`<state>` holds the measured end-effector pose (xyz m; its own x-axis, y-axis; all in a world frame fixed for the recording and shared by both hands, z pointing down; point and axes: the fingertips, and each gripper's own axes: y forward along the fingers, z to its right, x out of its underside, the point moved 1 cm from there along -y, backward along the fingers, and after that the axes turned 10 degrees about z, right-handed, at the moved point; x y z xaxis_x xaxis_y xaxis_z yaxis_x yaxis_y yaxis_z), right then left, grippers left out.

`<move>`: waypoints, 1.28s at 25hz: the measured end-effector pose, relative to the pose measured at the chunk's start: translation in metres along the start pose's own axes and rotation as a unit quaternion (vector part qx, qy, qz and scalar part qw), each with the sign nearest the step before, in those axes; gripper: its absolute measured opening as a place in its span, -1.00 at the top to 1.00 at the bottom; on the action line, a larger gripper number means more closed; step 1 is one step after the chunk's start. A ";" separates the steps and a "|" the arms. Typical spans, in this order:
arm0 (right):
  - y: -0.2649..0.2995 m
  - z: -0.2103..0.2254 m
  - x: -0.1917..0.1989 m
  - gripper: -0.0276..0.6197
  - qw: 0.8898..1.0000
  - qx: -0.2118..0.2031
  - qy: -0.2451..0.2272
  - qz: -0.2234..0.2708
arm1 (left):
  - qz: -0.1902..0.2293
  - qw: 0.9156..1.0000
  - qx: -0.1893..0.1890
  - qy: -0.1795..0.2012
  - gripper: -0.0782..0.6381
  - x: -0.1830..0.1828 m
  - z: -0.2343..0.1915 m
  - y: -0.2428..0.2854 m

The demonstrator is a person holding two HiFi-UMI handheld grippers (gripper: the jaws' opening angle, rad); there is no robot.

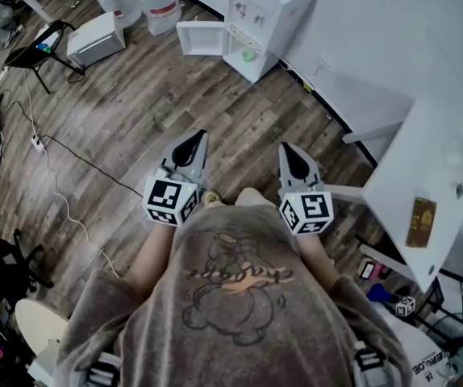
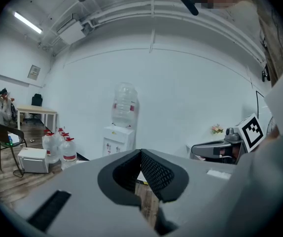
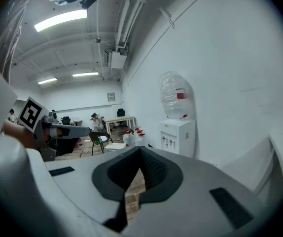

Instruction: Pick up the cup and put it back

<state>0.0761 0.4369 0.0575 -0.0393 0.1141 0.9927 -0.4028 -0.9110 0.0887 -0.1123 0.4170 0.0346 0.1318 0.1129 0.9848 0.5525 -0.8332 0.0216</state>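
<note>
No view lets the cup be told apart, and the left gripper (image 1: 193, 145) and right gripper (image 1: 294, 156), both with jaws closed together on nothing, hang side by side over open wooden floor (image 1: 135, 103), with one white desk (image 1: 425, 143) cut off at right, and one water dispenser (image 1: 257, 14) and two jugs (image 1: 160, 2) beyond.

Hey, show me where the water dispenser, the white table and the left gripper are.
water dispenser (image 1: 265, 8): head view, on its white body.
white table (image 1: 425, 147): head view, on a bare patch of its top.
left gripper (image 1: 194, 142): head view, at the tips of its closed jaws.
</note>
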 end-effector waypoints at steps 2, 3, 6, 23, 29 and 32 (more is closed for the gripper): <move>0.003 0.000 0.003 0.91 1.000 0.007 -0.004 -0.003 | -0.002 1.000 0.008 0.001 0.78 0.001 -0.004 0.000; 0.006 0.000 0.004 0.91 1.000 0.012 -0.005 -0.005 | -0.003 1.000 0.011 0.002 0.78 0.001 -0.007 0.001; 0.017 0.001 0.003 0.91 1.000 0.021 -0.004 -0.005 | -0.006 1.000 0.015 -0.001 0.79 0.002 -0.018 0.007; 0.153 0.055 0.004 0.91 1.000 -0.012 0.018 -0.004 | -0.020 1.000 0.013 0.004 0.78 -0.004 -0.088 0.135; 0.212 0.097 -0.020 0.91 1.000 -0.025 0.017 -0.004 | -0.018 1.000 0.012 0.002 0.79 -0.021 -0.104 0.204; 0.238 0.120 -0.027 0.91 0.999 -0.033 0.016 -0.007 | -0.014 1.000 0.009 0.003 0.78 -0.027 -0.111 0.237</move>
<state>0.0912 0.1698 0.0619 -0.0632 0.1397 0.9882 -0.4628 -0.8814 0.0950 -0.0762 0.1559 0.0323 0.1117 0.1323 0.9849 0.5699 -0.8205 0.0456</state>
